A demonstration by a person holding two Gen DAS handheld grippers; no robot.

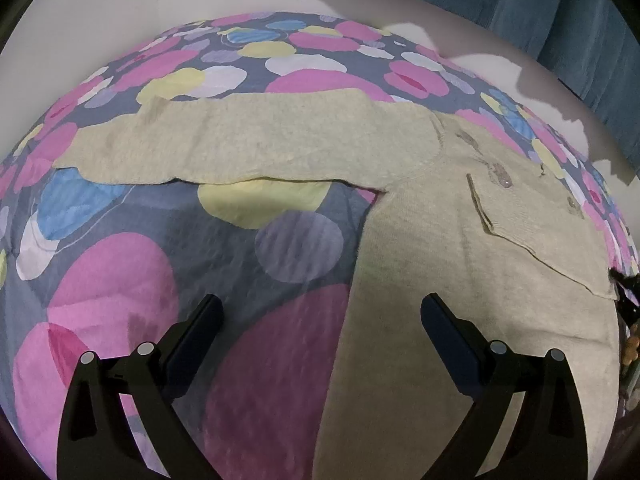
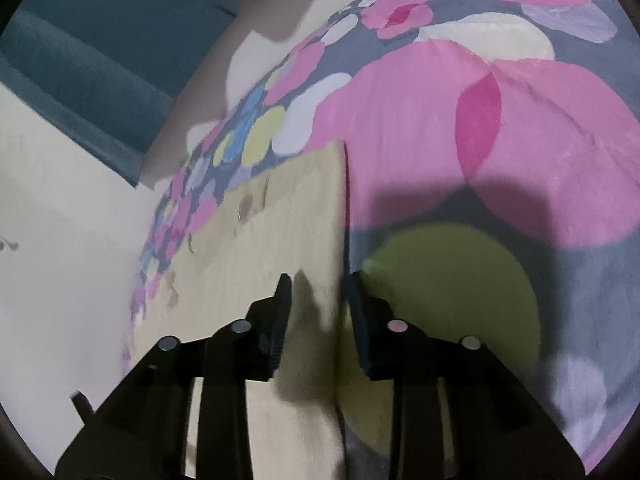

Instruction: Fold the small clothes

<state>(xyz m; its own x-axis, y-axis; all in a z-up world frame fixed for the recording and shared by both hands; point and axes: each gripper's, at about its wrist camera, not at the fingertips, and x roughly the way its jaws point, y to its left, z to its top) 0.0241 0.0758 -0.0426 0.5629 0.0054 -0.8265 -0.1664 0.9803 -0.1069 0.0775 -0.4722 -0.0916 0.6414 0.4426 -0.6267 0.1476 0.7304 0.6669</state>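
A small beige knitted cardigan lies flat on a bed sheet patterned with pink, yellow and blue circles. One sleeve stretches out to the left. Its right front panel is folded over, with a pocket showing. My left gripper is open and empty, hovering over the cardigan's left side edge. In the right wrist view my right gripper is partly open, its fingers straddling the cardigan's edge; the picture is blurred.
A teal curtain hangs behind the bed, also in the right wrist view. A pale wall borders the sheet's far side. The sheet extends to the right of the cardigan.
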